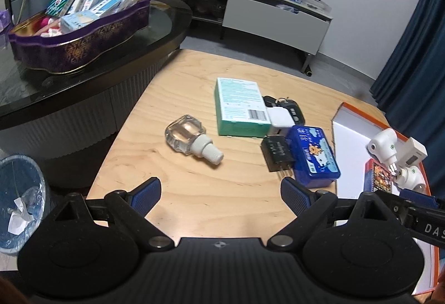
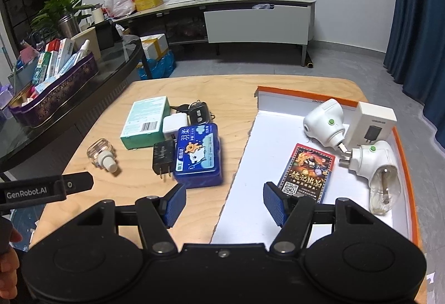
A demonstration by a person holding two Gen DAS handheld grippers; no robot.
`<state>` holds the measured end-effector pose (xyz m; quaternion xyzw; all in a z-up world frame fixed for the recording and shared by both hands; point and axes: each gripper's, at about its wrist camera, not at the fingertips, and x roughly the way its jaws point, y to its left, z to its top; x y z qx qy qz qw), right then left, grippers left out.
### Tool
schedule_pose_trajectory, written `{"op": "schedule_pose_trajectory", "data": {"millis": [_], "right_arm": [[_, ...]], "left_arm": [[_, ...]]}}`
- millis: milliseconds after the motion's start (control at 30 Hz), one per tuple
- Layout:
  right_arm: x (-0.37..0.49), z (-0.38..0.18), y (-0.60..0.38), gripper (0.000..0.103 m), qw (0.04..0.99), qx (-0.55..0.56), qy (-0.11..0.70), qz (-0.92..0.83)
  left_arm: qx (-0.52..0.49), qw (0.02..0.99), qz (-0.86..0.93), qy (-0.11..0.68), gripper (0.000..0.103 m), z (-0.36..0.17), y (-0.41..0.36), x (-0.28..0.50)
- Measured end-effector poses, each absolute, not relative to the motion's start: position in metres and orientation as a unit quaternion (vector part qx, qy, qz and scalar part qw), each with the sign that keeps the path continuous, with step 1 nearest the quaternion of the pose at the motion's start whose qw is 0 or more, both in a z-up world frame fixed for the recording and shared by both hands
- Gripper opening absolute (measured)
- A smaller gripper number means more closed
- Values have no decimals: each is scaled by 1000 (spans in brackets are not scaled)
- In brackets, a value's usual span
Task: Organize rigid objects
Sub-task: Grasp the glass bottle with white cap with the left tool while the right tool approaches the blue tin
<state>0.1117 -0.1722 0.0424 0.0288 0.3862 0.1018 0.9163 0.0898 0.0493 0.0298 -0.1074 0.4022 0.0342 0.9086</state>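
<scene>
Left tongs (image 1: 221,191): spread wide, nothing between the pads, hovering over bare wood at the near edge of the bench (image 1: 178,86). Right tongs (image 2: 224,202): partly open, empty, straddling the near left edge of the orange-rimmed white tray (image 2: 258,148).

On the bench, outside the tray: clear glass bottle (image 1: 187,138) with white cap, lying on its side, apart from the rest. Green box (image 1: 240,106) flat, barcode up, touching a white charger (image 1: 279,119); car keys (image 1: 289,106) just behind. Black plug adapter (image 1: 276,152) pressed against the blue case (image 1: 314,156), prongs toward the camera.

Inside the tray: card pack (image 2: 307,171) flat; two white plug-in devices (image 2: 324,123), one with a glass bottle attached; white carton (image 2: 371,124) leaning at the far right corner.
</scene>
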Motion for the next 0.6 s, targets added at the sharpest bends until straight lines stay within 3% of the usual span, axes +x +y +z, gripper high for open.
{"op": "schedule_pose_trajectory", "data": {"millis": [600], "right_arm": [[118, 29, -175, 75, 912, 34, 397, 99]], "left_arm": [[-149, 897, 100, 404, 95, 11, 76, 132]]}}
